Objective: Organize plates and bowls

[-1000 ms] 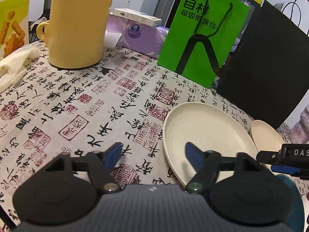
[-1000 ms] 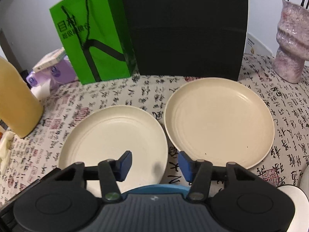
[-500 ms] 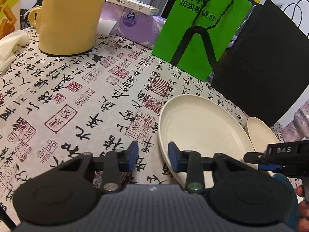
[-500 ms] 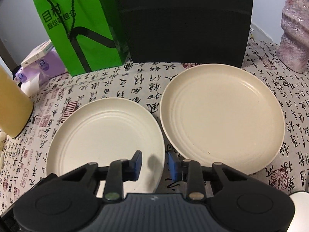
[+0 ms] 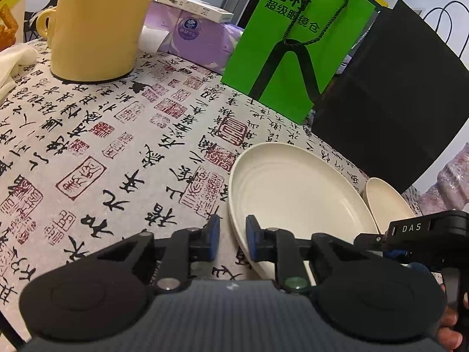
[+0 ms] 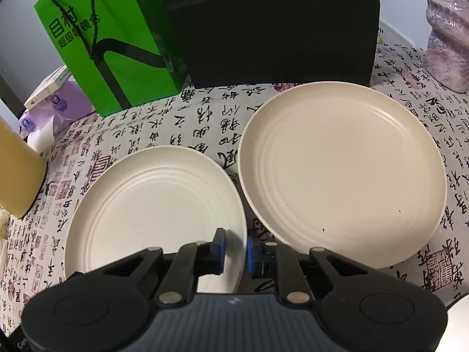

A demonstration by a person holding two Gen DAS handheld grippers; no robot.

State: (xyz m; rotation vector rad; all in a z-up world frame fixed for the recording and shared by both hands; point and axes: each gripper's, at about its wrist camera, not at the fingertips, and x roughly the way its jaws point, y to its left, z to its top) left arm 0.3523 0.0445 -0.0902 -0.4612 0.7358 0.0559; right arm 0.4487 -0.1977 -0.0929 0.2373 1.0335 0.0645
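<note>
The right gripper (image 6: 234, 248), jaws just closing, pinches the near right rim of the left plate (image 6: 152, 202). The left gripper (image 5: 232, 237) has just closed on the same plate's left rim. The second plate (image 6: 343, 173) lies just right, on the calligraphy tablecloth (image 5: 96, 152).

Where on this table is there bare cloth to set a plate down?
The open cloth between the yellow jug, the green bag and the left plate. The plates' side is crowded: the right plate nearly meets the left, black bag behind.
</note>
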